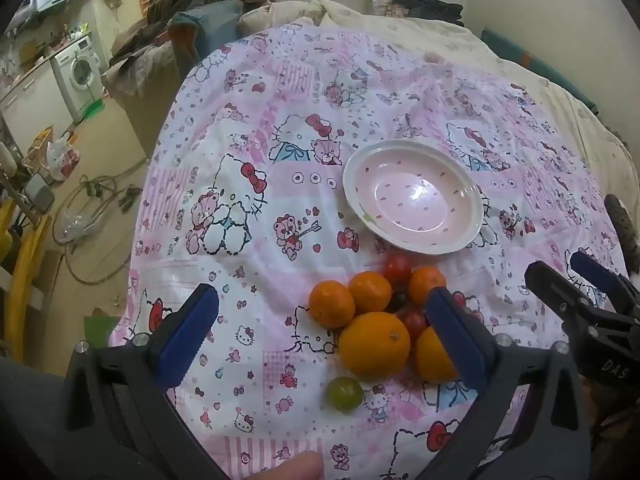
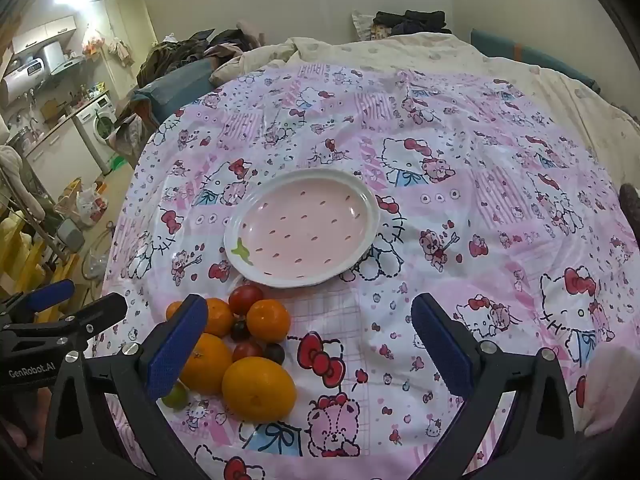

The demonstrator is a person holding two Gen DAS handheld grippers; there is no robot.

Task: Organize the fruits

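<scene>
On the bed, over a pink cartoon-cat print bedsheet (image 2: 460,216):

1. Dish (image 2: 362,236), pink with strawberry-seed marks, white rim, one green leaf mark; holds nothing; sits just beyond the fruit.
2. Fruit cluster, touching one another, near edge of sheet: large orange (image 1: 374,345); second large orange (image 2: 258,388); three small mandarins, one at (image 1: 331,303), one at (image 1: 369,291), one at (image 1: 427,284); red cherry tomato (image 1: 397,267) nearest the dish; another red cherry tomato (image 2: 247,349); two dark cherry tomatoes, one at (image 2: 275,353).
3. Green cherry tomato (image 1: 344,393), just apart from the cluster, on the near side.
4. Left hand-held gripper (image 1: 320,316), blue pads spread wide, nothing between the pads; angled down over the fruit, its right finger in front of one orange.
5. Right hand-held gripper (image 2: 308,340), likewise spread wide and holding nothing; cluster lies by its left finger.
6. Background: washing machine (image 1: 80,74), heaped clothes (image 1: 188,4), cream duvet (image 2: 400,52).
</scene>
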